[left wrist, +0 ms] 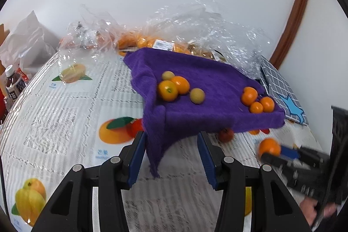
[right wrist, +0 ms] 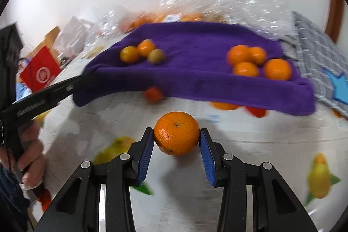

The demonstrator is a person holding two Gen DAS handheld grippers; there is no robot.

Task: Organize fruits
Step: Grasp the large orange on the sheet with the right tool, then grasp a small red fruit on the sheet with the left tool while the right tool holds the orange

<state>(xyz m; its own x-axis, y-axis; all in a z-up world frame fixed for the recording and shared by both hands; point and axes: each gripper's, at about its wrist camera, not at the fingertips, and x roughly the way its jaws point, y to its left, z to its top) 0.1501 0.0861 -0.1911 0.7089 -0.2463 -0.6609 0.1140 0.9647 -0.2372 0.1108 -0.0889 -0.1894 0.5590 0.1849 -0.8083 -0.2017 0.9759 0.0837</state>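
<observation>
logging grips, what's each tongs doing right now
left tongs: open, purple towel edge hanging between them, not pinched.
right tongs: shut on a mandarin.

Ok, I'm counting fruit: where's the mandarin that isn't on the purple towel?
The mandarin sits between the right tongs, just in front of the purple towel, over the tablecloth.

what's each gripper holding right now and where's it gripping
The right gripper pinches a mandarin across its widest part, one pad on each side. The left gripper holds nothing; a corner of the purple towel hangs between its open jaws.
</observation>
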